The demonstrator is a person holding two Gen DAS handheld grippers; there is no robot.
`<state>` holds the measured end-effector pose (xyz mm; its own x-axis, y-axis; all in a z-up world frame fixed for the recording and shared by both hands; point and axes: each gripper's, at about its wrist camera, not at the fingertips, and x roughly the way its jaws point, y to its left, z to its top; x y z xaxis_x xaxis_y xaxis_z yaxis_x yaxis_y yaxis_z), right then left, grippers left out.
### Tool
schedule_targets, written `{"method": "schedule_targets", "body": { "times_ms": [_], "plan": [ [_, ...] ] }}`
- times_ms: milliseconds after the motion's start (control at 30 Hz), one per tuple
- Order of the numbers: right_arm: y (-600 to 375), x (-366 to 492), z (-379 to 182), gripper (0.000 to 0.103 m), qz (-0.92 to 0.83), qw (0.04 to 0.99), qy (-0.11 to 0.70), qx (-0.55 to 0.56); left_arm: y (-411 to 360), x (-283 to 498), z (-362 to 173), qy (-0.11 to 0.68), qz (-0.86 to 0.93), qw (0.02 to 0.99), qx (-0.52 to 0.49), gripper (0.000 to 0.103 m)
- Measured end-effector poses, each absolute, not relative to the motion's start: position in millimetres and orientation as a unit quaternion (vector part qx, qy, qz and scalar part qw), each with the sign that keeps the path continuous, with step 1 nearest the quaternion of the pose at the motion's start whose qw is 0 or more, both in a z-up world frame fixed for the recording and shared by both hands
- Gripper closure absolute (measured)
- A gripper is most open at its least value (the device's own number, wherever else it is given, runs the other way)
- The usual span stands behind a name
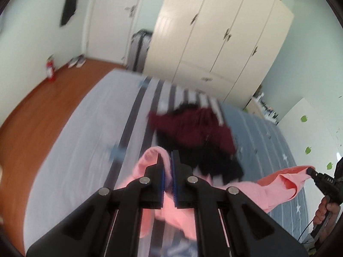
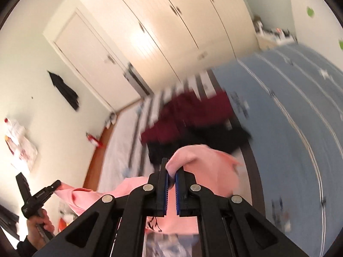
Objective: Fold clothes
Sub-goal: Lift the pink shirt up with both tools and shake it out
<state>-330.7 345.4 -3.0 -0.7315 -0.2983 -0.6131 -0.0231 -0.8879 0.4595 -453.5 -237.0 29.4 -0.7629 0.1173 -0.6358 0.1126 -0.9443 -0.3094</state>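
Both tongs are clamped on the same pink garment (image 1: pixel 276 184), which hangs in the air between them above the bed (image 1: pixel 70 132). The left tongs (image 1: pixel 167 160) pinch a bunched pink edge between the blue pads, and the right tongs (image 2: pixel 170 171) grip another rolled edge of it in the same way. From the left view the right tongs show at the far side, pulling a corner of the cloth out taut; from the right view the left tongs do likewise at the other end. Beyond the pink cloth, a dark red garment (image 1: pixel 193 126) and a black garment (image 1: pixel 216 162) lie heaped on the striped part of the bed. Both pictures are smeared, so the exact seams held cannot be told.

To do this step well, I judge the two grips should draw apart evenly until the cloth hangs flat, with no twist between them. Then it should come down onto the bare pale stretch of bed, well apart from the heap, so nothing catches. Each grip looks like a thick bunch, so a slip seems unlikely, but a bunched hold may leave a crooked edge
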Motion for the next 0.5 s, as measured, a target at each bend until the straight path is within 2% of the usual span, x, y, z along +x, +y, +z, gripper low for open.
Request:
{"method": "schedule_targets", "body": {
  "times_ms": [100,200,367,433,500],
  "plan": [
    [343.4,-386.7,51.0,0.099,-0.92,0.075,-0.205,0.325,-242.3,-520.4,84.9,-0.155,0.934,0.0,-0.323,0.099],
    [346.6,-432.7,116.9,0.099,-0.937,0.07,-0.196,0.281,-249.0,-571.4,164.6,-0.156,0.947,0.0,-0.281,0.099],
    [350.0,-445.6,235.5,0.099,-0.968,0.073,-0.177,0.162,-246.2,-553.1,280.7,-0.114,0.977,0.019,-0.178,0.099],
    [349.2,-431.1,259.2,0.099,-0.975,0.077,-0.165,0.126,-250.7,-538.2,297.7,-0.108,0.98,0.027,-0.165,0.099],
    [346.0,-413.3,260.8,0.099,-0.979,0.08,-0.15,0.114,-255.6,-517.3,285.5,-0.105,0.979,0.037,-0.169,0.099]
  ]
}}
